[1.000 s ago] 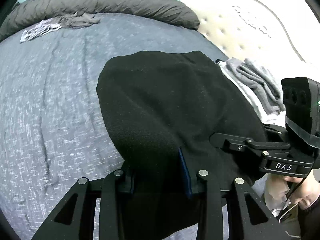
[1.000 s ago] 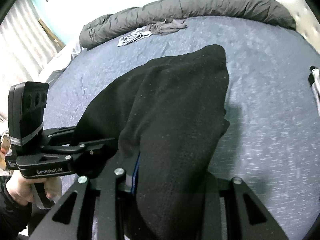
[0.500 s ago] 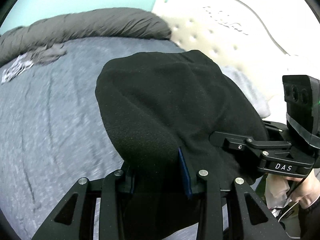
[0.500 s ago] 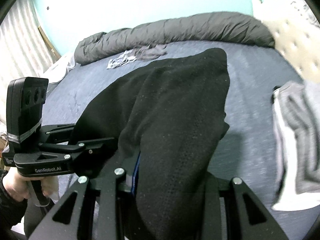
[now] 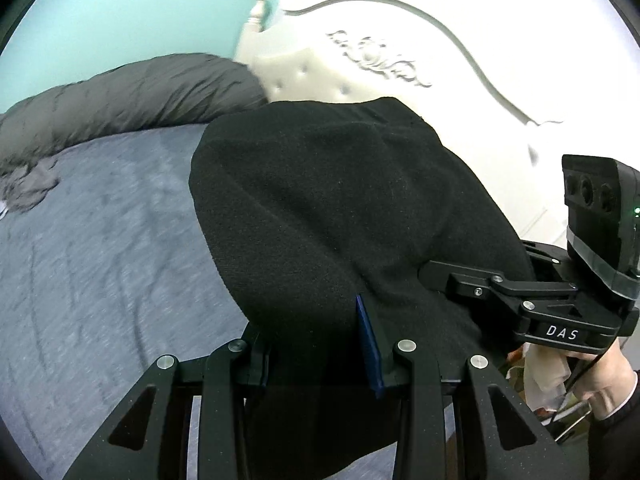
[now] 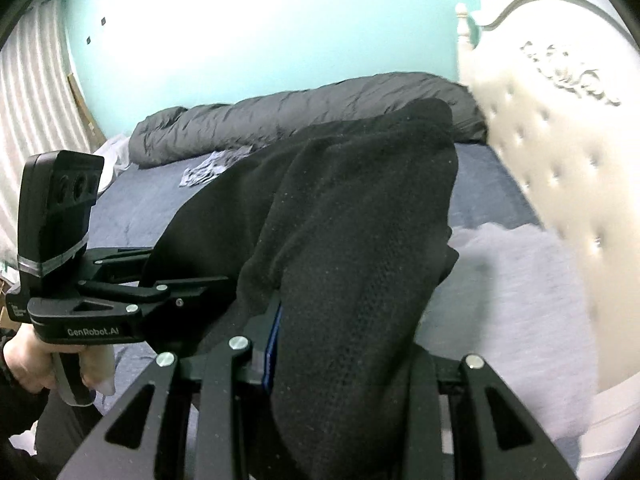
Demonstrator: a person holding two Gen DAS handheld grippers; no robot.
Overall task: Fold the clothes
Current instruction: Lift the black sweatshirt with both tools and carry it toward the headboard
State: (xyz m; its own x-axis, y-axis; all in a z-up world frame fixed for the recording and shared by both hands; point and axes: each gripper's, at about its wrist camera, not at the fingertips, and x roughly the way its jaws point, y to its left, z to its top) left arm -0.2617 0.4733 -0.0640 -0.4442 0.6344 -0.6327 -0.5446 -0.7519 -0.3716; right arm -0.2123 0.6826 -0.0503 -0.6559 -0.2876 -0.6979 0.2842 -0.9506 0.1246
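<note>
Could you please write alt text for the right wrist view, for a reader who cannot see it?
The right gripper is clamped on a bunched black garment held above a blue-grey bed. The left gripper grips the same fabric beside it. Behind are a rolled grey duvet and a white tufted headboard.

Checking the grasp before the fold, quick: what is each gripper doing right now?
Left gripper: closed on the thick black fleece garment.
Right gripper: closed on the same garment.

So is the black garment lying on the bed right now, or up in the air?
In the air. The black garment hangs bunched from the left gripper and right gripper, both shut on it, above the blue bedspread.
</note>
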